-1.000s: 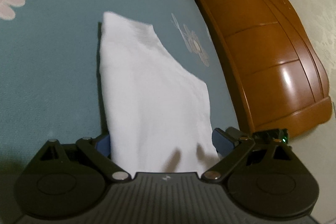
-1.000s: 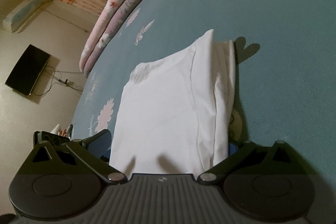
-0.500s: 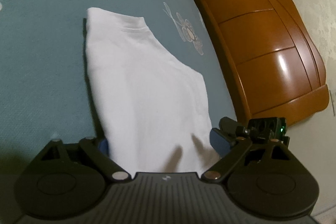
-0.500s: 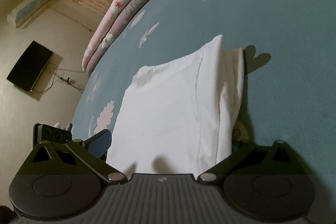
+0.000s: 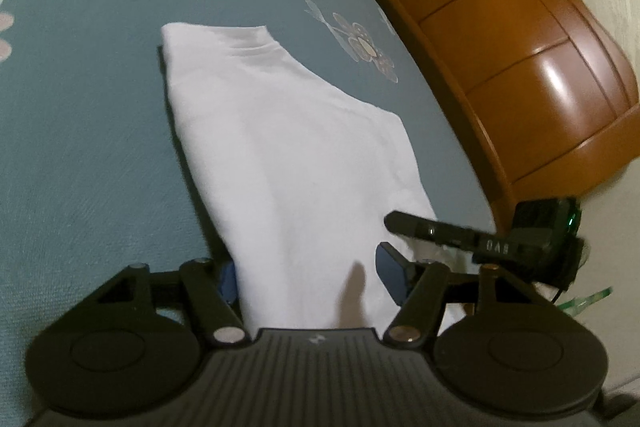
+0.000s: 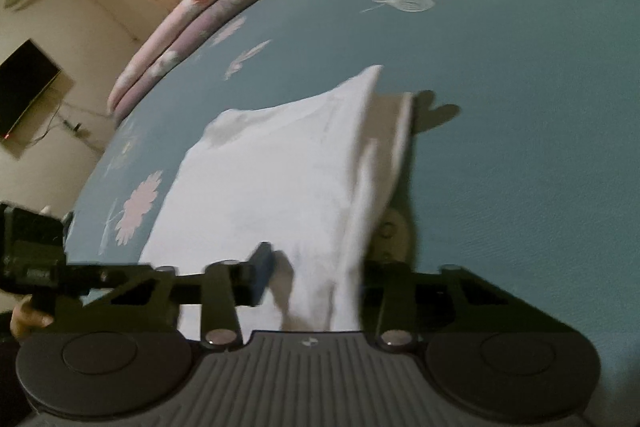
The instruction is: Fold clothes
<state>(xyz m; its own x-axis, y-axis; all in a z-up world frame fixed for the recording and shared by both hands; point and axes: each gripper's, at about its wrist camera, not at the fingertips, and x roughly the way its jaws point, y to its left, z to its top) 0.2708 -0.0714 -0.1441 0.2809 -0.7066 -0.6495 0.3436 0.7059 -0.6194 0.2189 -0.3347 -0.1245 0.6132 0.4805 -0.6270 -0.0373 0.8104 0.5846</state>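
Note:
A white folded garment (image 5: 280,147) lies on the teal flowered bed sheet (image 5: 80,107), its near end running between the fingers of both grippers. My left gripper (image 5: 310,277) is open, blue pads either side of the cloth's near end. In the right wrist view the same garment (image 6: 272,179) shows a doubled right edge. My right gripper (image 6: 316,267) stands about half closed around the near end, not pinched; its left pad (image 6: 264,267) lies over the cloth and the right fingertip is hidden behind the fold. Each gripper's tip shows at the edge of the other's view.
An orange wooden bed frame (image 5: 520,67) curves along the right of the left wrist view, with pale floor beyond. A rolled pink and purple quilt (image 6: 224,7) lies at the far side of the bed. A dark screen (image 6: 24,87) hangs on the wall.
Both grippers' fingers have narrowed around the garment's near end, the right much more than the left. The two grippers have come closer together, each now showing in the other's view.

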